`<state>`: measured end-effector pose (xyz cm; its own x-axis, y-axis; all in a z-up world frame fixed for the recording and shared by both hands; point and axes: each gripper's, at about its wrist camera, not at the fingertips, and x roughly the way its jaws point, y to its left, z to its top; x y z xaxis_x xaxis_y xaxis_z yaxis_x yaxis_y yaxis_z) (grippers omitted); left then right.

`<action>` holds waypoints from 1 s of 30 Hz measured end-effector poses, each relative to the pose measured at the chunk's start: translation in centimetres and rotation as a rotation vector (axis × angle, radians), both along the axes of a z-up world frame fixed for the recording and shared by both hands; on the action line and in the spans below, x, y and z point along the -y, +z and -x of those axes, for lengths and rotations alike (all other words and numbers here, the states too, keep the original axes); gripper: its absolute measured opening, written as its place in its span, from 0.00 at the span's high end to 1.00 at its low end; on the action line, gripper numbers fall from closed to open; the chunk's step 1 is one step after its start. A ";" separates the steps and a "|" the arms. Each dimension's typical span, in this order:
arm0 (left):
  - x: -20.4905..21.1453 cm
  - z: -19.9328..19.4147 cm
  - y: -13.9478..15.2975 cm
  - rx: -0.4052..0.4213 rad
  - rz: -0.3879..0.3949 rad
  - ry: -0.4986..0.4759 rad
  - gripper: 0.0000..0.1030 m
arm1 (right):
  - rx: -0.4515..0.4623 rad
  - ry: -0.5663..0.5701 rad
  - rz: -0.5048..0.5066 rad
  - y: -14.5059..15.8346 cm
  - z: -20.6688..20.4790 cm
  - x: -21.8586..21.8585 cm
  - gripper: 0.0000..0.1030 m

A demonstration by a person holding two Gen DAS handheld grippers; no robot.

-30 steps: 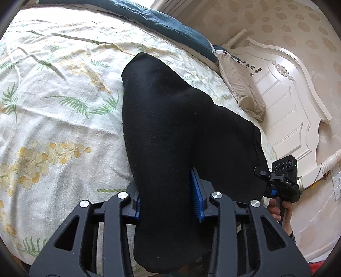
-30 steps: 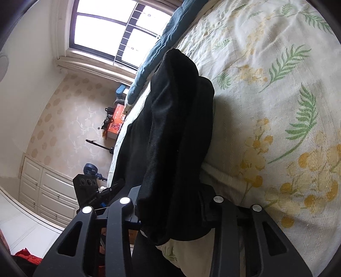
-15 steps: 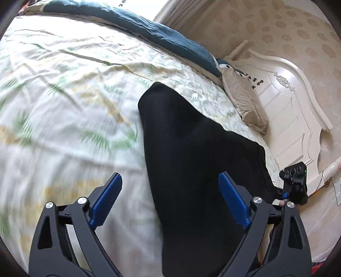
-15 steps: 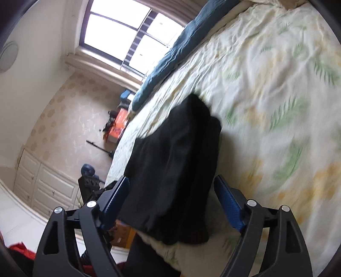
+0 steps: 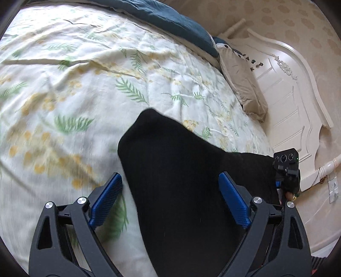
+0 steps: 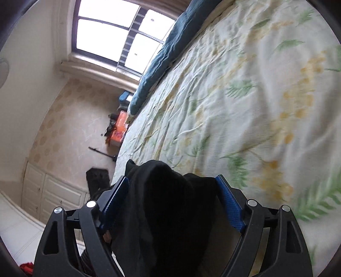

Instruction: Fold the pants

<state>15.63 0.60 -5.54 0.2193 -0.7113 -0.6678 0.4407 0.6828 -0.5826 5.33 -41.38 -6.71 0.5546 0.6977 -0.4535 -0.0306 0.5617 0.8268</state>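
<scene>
Pants (image 5: 183, 191): black, folded into a thick bundle, lying on the flower-and-leaf bedspread (image 5: 89, 89) near the bed's edge. Left claw (image 5: 170, 200): open, its blue pads (image 5: 233, 202) spread wide over the cloth. The left pad sits above the bedspread just beside the bundle's edge and the right pad above the black fabric; neither presses on it. Right claw (image 6: 172, 198): open, its blue pads (image 6: 229, 200) standing either side of the bundle's humped end (image 6: 166, 191). The cloth lies between them and close to both, but is not pinched. In the left wrist view the right claw's housing (image 5: 286, 168) appears at the far edge of the pants. A dark blue quilt (image 5: 170, 19) runs along the far side of the bed, with a beige pillow (image 5: 243, 85) beside the white headboard (image 5: 298, 100). The right wrist view also shows a window (image 6: 119, 34) and white cabinets (image 6: 49, 196).
</scene>
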 end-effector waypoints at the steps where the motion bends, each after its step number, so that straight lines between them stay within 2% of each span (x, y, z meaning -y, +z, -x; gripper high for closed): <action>1: 0.1 -0.1 0.0 0.006 -0.006 0.000 0.18 | -0.002 0.011 0.022 0.0 0.0 -0.2 0.31; 2: 0.3 -0.1 0.0 0.027 -0.025 0.007 0.29 | -0.012 0.023 0.039 -0.1 -0.1 -0.5 0.39; 3: 0.6 -0.2 0.0 0.039 -0.050 0.004 0.32 | -0.030 0.040 0.019 -0.6 -0.1 -0.4 0.52; 4: 0.6 -0.3 -0.1 0.049 -0.063 0.001 0.41 | -0.031 0.038 0.004 -0.8 0.0 -0.4 0.57; 5: 0.7 -0.1 0.0 0.064 -0.071 -0.011 0.51 | -0.024 0.038 -0.002 -0.8 0.1 -0.4 0.58; 8: 0.6 0.3 0.6 0.085 -0.070 -0.027 0.66 | -0.017 0.022 -0.034 -0.8 0.6 -0.3 0.61; 11: 0.8 0.6 1.8 0.131 -0.100 -0.027 0.72 | 0.004 0.020 -0.050 -0.1 0.7 -0.4 0.63; 14: 0.7 0.2 3.5 0.159 -0.091 -0.021 0.77 | 0.046 0.032 -0.075 1.3 0.3 -0.4 0.64; 20: 0.9 -3.0 6.8 0.217 -0.073 0.016 0.79 | 0.091 0.010 -0.072 3.2 -3.8 0.0 0.64; 26: 1.9 -8.0 6.3 0.193 -0.132 0.044 0.79 | 0.083 0.011 -0.043 3.4 -8.7 -0.1 0.64; 30: 2.1 -10.7 5.4 0.172 -0.137 0.061 0.78 | 0.063 0.011 -0.042 2.8 -11.7 0.2 0.64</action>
